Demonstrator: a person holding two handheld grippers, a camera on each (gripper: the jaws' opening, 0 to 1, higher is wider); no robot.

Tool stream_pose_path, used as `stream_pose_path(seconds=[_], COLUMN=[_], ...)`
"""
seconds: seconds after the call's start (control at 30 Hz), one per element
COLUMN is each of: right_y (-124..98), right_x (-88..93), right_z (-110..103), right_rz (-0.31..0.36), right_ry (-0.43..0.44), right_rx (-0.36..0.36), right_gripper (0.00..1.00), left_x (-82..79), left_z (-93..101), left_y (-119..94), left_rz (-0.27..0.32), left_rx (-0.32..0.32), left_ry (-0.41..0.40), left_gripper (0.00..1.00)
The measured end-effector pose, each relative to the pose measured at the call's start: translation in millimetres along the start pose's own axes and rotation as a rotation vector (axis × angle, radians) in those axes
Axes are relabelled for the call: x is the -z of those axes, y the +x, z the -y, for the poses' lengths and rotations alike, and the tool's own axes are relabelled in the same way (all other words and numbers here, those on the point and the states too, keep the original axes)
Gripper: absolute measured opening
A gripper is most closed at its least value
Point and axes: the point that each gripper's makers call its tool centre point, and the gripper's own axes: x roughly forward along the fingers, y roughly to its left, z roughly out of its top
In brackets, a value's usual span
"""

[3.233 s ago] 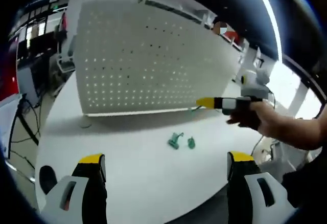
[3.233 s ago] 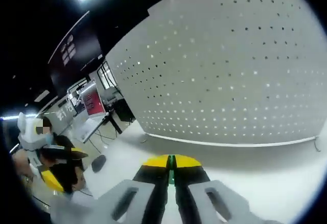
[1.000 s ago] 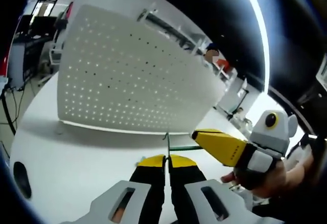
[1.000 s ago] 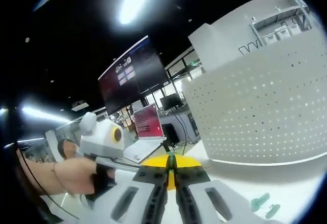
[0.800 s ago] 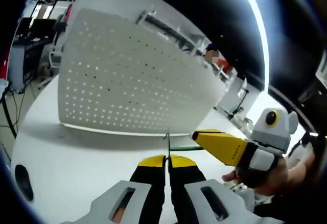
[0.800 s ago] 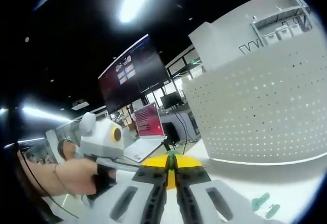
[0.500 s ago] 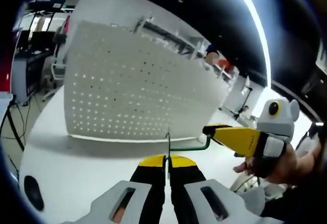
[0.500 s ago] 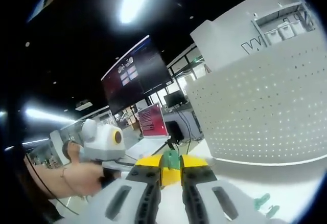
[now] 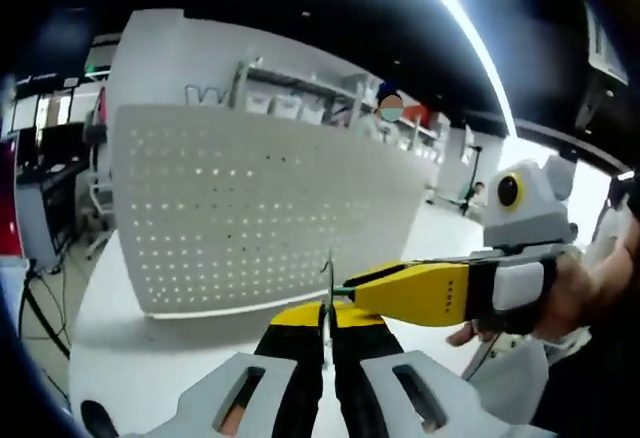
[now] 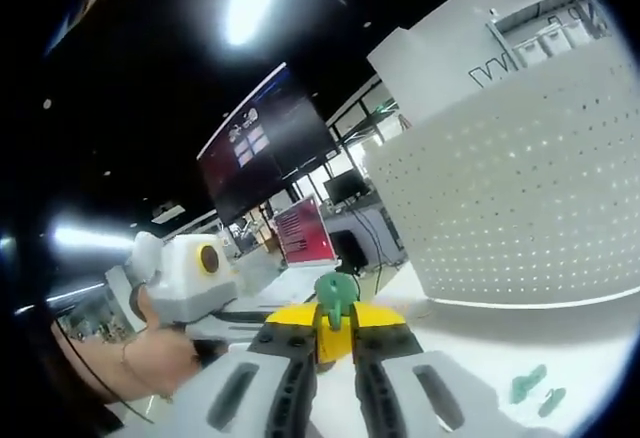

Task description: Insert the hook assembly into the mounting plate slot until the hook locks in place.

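White perforated mounting plate stands upright on the white table, its right end cut off at the edge of the right gripper view. Left gripper: jaws pressed nearly together, clamping a thin green wire hook whose tip rises just above the yellow tips; its lower part is hidden between the jaws. Right gripper: jaws slightly parted, grasping a green plastic hook base that protrudes above the tips; in the left gripper view its yellow tips reach the wire hook. Two further small green parts lie on the table, form indistinct.
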Motion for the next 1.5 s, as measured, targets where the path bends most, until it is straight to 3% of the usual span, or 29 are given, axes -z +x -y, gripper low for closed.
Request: stream_pose_path(seconds=[0.43, 0.5, 1.0, 1.13, 1.27, 1.5], right_y=[3, 4, 8, 8, 7, 6], right_x=[-2.8, -1.8, 6.2, 4.6, 3.4, 0.7], right_z=[-1, -1, 2, 5, 9, 14], right_rz=[0.021, 0.020, -0.035, -0.039, -0.040, -0.040], right_ry=[0.042, -0.016, -0.074, -0.108, -0.118, -0.139], right_rx=[-0.003, 0.009, 0.028, 0.041, 0.051, 0.061], right_gripper=[0.01, 0.00, 0.00, 0.00, 0.00, 0.00], left_x=[-4.4, -3.0, 5.9, 6.3, 9.1, 11.6], left_z=[-2.8, -3.8, -7.6, -7.1, -7.5, -9.4], left_y=[-1, 0, -1, -3, -3, -4], left_rz=[0.003, -0.005, -0.006, 0.005, 0.006, -0.001], left_rx=[-0.039, -0.051, -0.021, 0.003, 0.017, 0.020], left_ry=[0.065, 0.082, 0.076, 0.065, 0.040, 0.030], left_gripper=[0.01, 0.01, 0.05, 0.13, 0.34, 0.55])
